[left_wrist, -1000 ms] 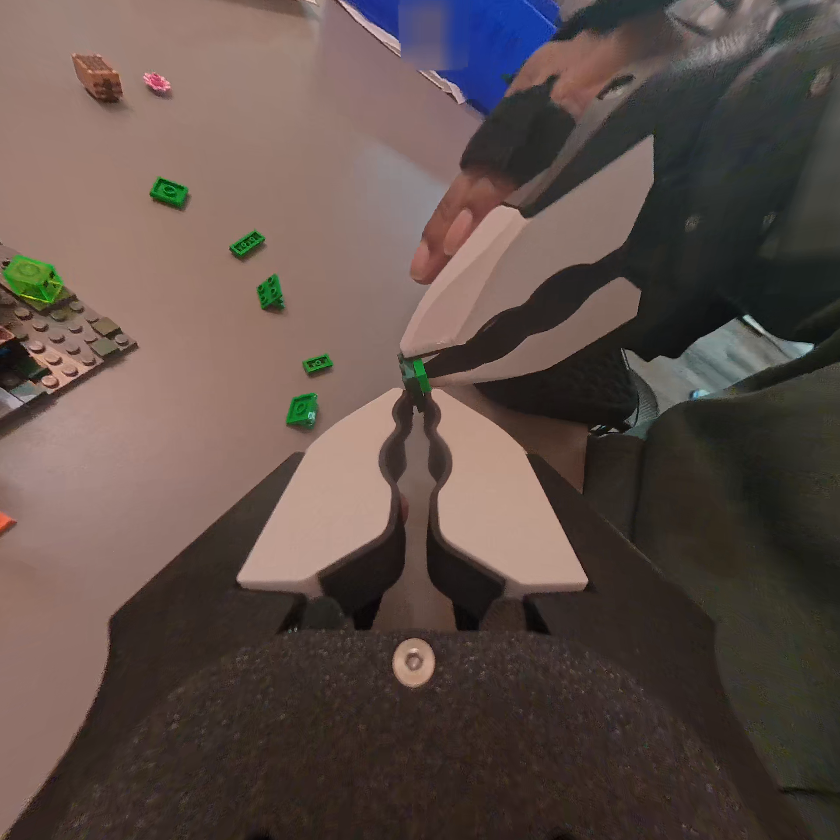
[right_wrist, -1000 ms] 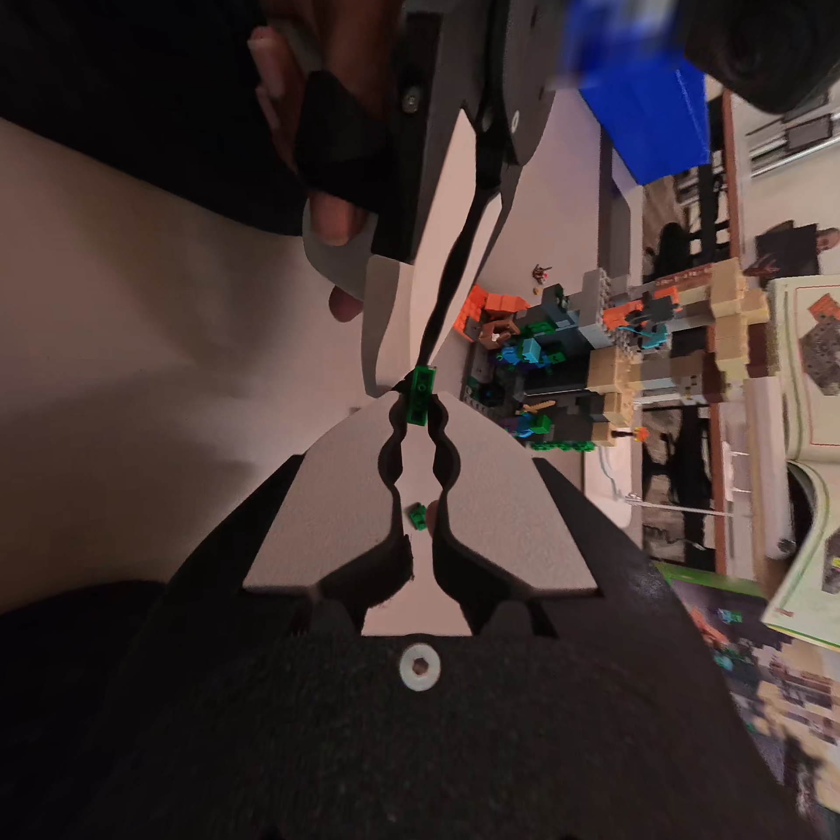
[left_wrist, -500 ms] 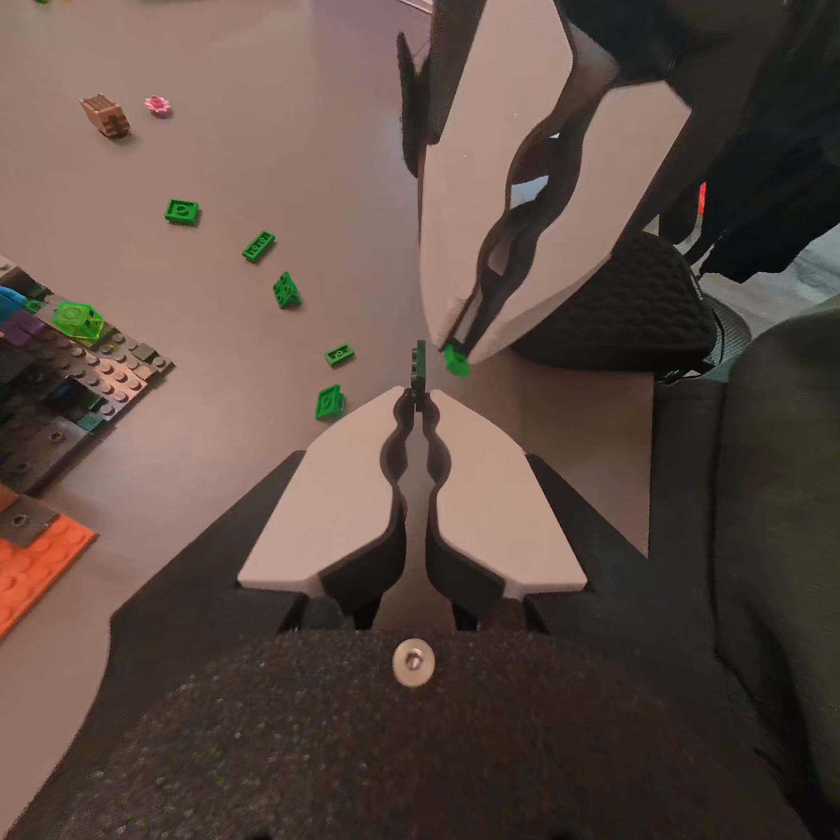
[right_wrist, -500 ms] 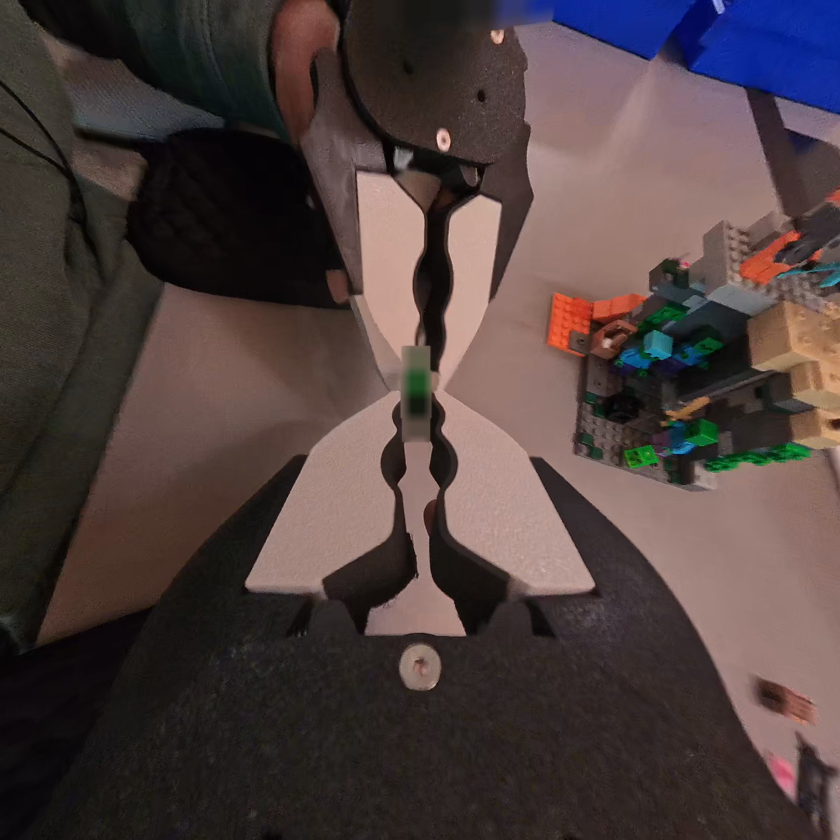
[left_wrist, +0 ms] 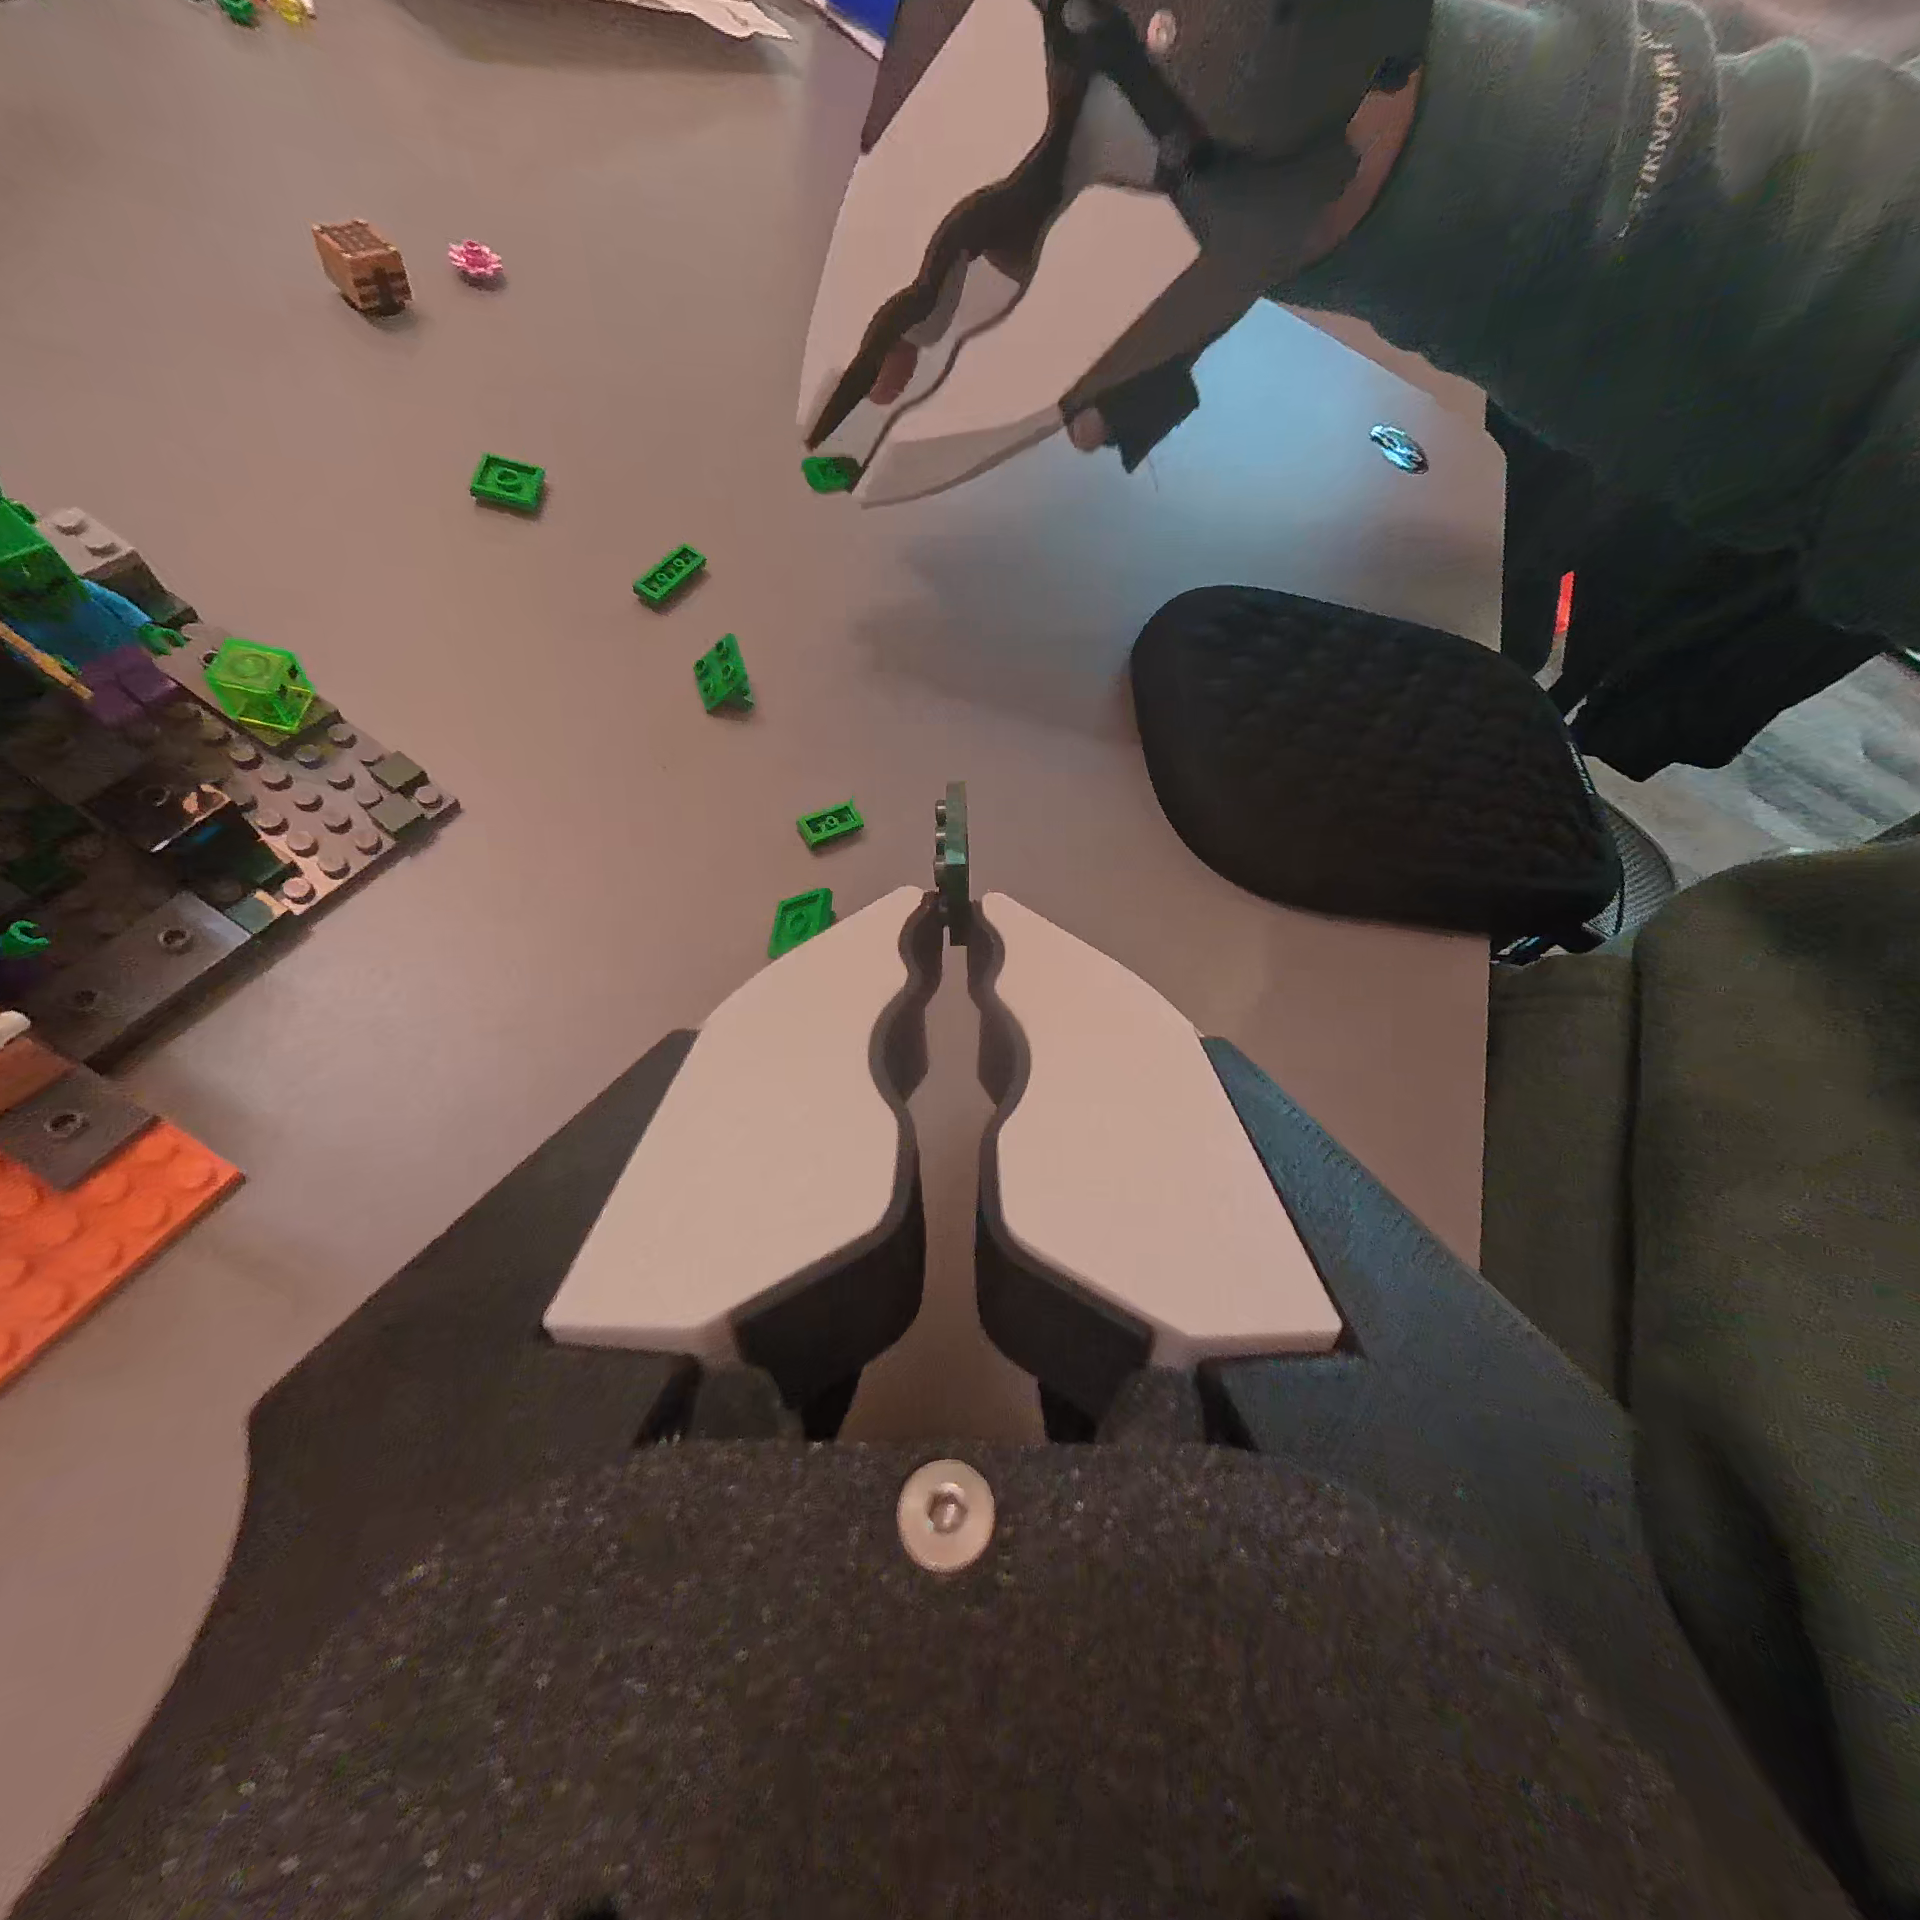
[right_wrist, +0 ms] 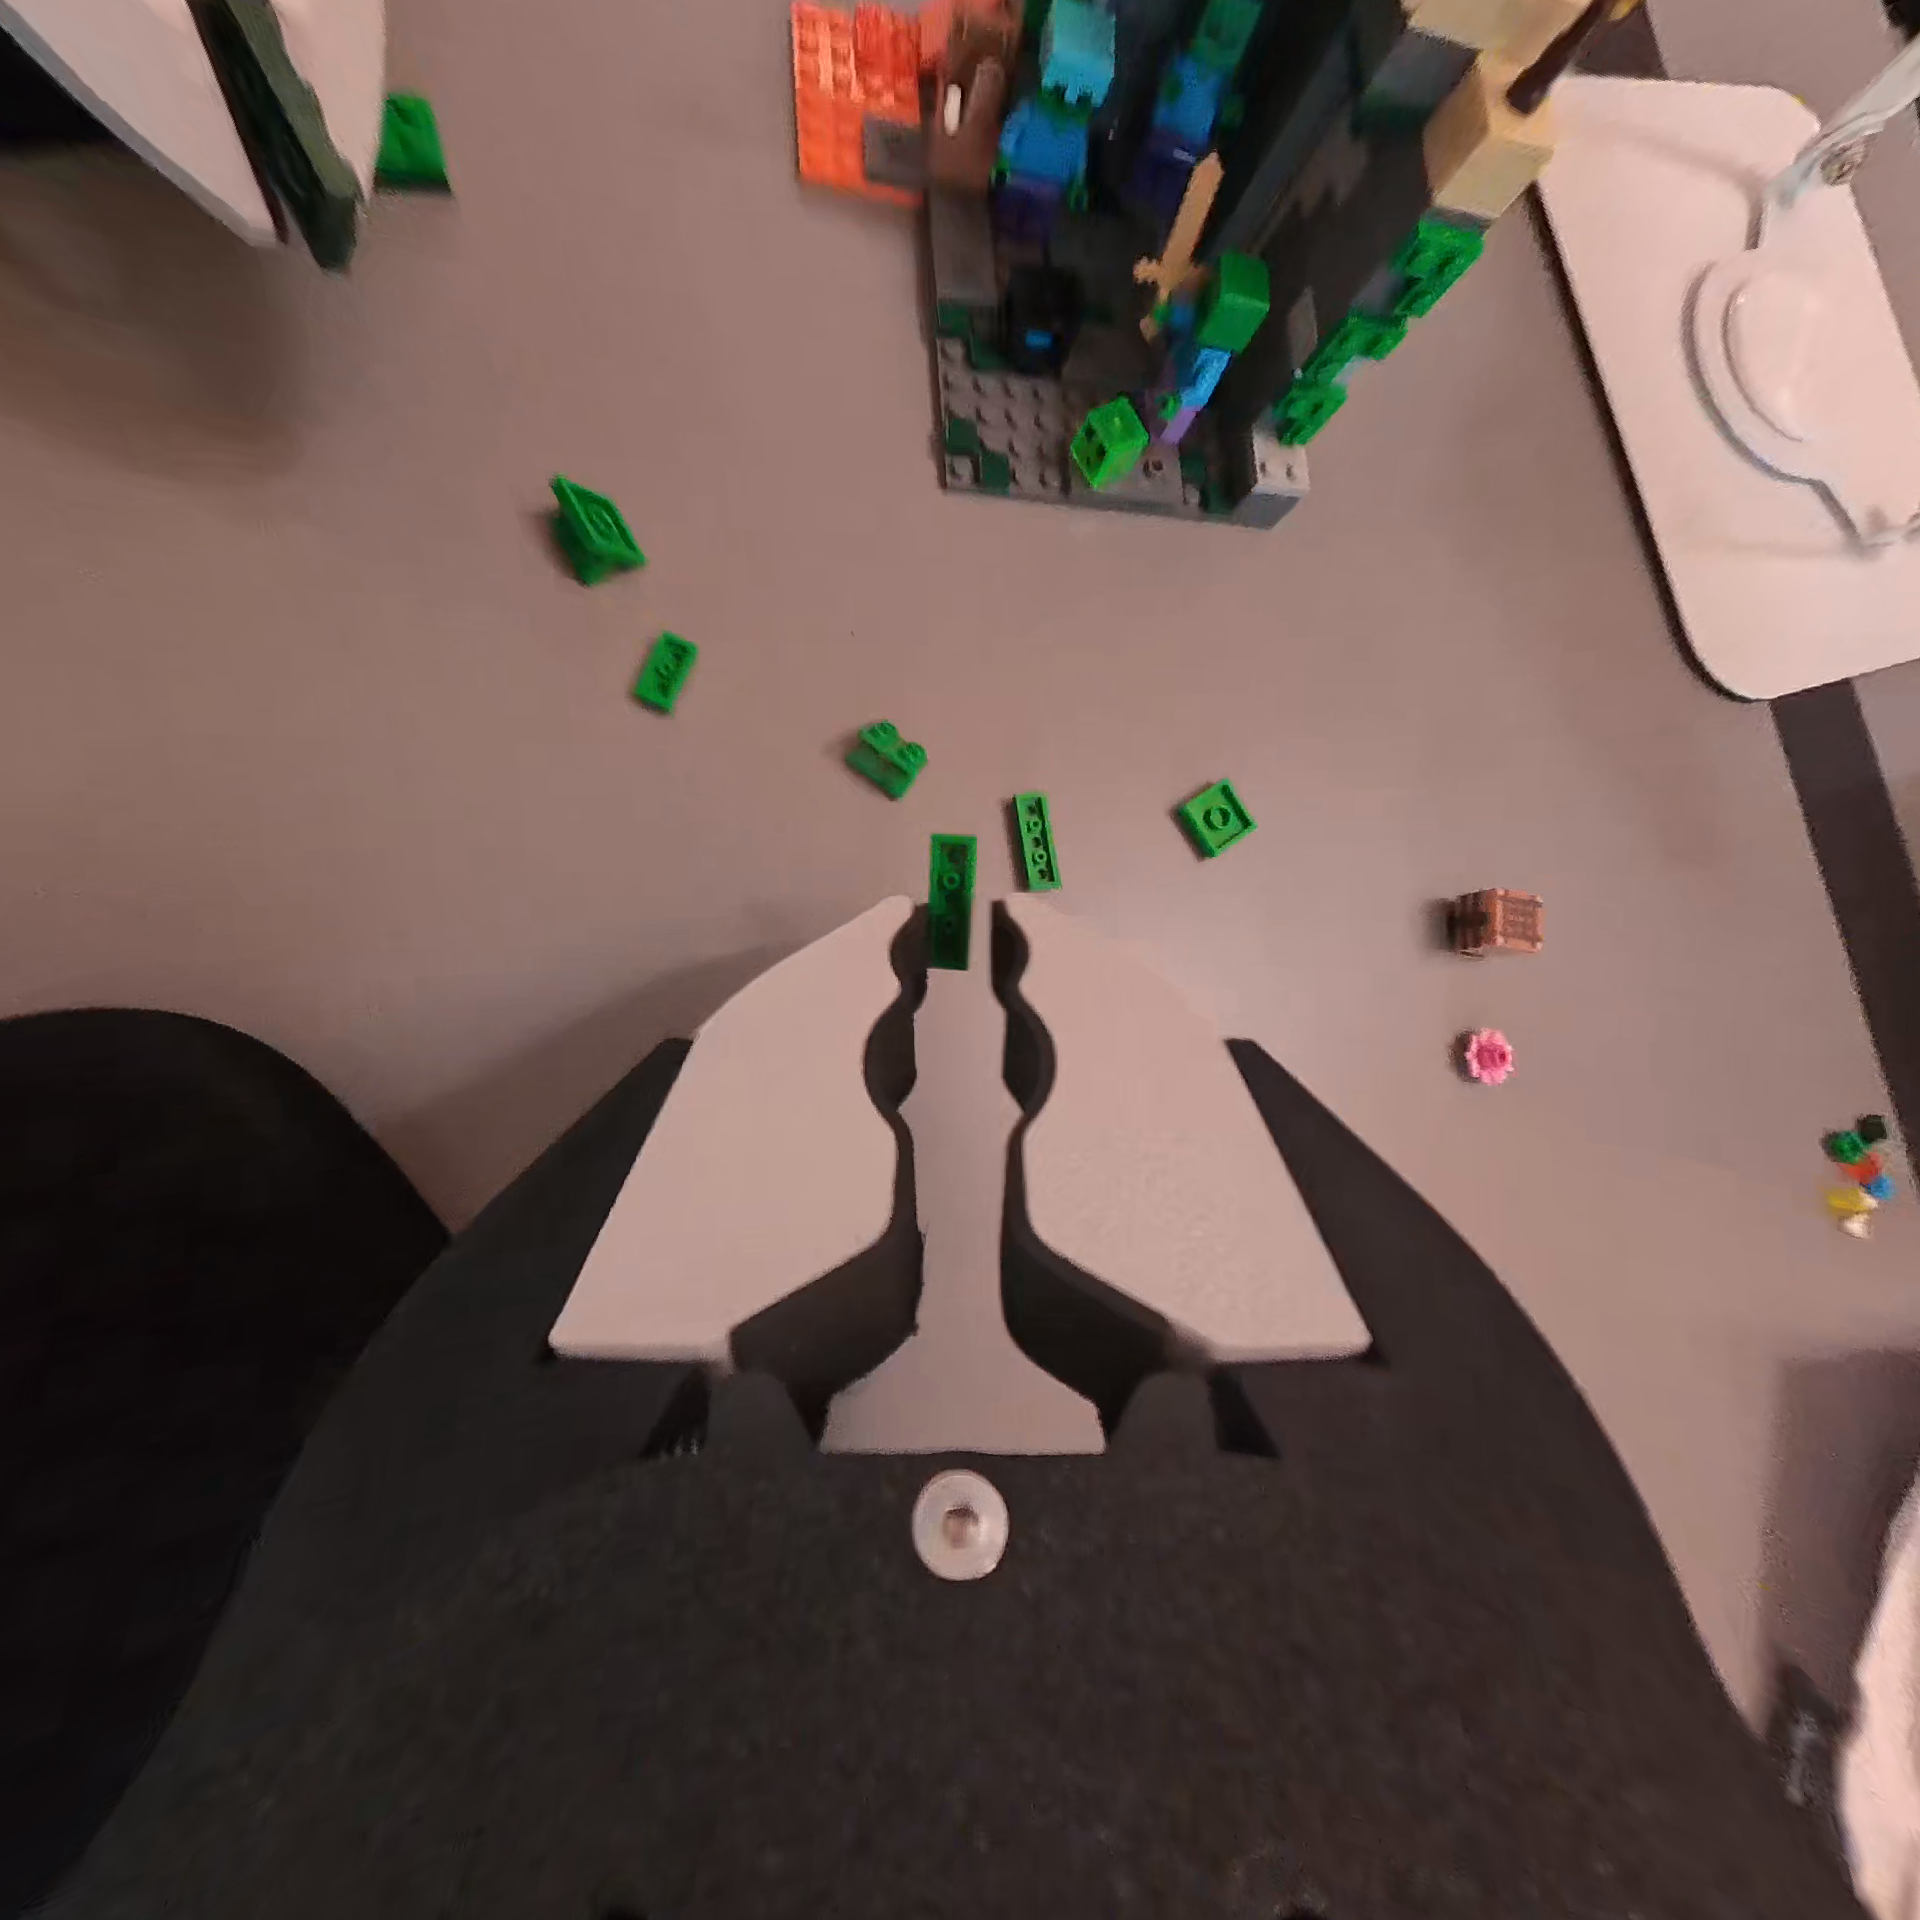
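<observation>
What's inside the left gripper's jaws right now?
A dark green plate, pinched edge-on at the tips of the left gripper. Its lower end is hidden between the pads; the gap behind holds nothing else.

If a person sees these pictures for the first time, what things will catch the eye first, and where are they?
First, the colourful brick model at the far side of the grey table, with small green plates scattered before it. Then the two grippers: the left gripper is shut on a dark green plate held on edge, and the right gripper has a bright green plate between its tips, jaws slightly apart.
</observation>
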A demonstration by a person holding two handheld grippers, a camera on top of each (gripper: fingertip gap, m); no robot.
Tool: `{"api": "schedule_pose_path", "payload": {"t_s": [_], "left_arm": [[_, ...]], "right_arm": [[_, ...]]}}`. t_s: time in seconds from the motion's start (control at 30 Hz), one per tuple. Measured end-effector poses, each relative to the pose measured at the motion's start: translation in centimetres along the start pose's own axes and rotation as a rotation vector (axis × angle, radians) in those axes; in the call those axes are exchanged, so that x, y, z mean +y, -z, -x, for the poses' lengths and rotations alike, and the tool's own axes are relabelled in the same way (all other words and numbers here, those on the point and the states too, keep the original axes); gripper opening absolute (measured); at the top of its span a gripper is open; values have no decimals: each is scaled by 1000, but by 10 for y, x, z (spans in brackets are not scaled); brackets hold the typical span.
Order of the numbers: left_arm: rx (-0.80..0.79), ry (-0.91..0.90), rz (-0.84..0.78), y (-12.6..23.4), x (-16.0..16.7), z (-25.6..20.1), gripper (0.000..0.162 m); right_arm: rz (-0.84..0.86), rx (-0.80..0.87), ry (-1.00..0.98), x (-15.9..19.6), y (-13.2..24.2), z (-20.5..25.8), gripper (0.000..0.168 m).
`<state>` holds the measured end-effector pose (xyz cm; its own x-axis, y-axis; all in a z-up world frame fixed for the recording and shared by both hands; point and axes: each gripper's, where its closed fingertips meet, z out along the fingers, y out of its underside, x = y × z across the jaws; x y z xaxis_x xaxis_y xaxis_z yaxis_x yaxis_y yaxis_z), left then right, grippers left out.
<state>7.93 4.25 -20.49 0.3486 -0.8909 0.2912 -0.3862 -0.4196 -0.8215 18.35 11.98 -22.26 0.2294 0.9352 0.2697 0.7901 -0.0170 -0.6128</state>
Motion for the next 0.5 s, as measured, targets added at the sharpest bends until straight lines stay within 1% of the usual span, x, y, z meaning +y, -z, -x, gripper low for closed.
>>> {"api": "schedule_pose_path", "payload": {"t_s": [0.07, 0.23, 0.43, 0.47, 0.5], "left_arm": [[-5, -2, -5, -1, -1, 1, 4], [-25, 2, -1, -1, 1, 5, 4], [-24, 0, 3, -3, 3, 5, 4], [-23, -1, 4, -4, 3, 5, 4], [-20, -2, 6, -5, 3, 4, 4]], "right_arm": [[16, 14, 23, 1, -5, 1, 18], [-26, -9, 0, -9, -7, 5, 34], [-79, 19, 25, -18, -1, 11, 36], [-87, 31, 38, -19, 0, 12, 33], [-96, 42, 52, -21, 1, 13, 26]]}}
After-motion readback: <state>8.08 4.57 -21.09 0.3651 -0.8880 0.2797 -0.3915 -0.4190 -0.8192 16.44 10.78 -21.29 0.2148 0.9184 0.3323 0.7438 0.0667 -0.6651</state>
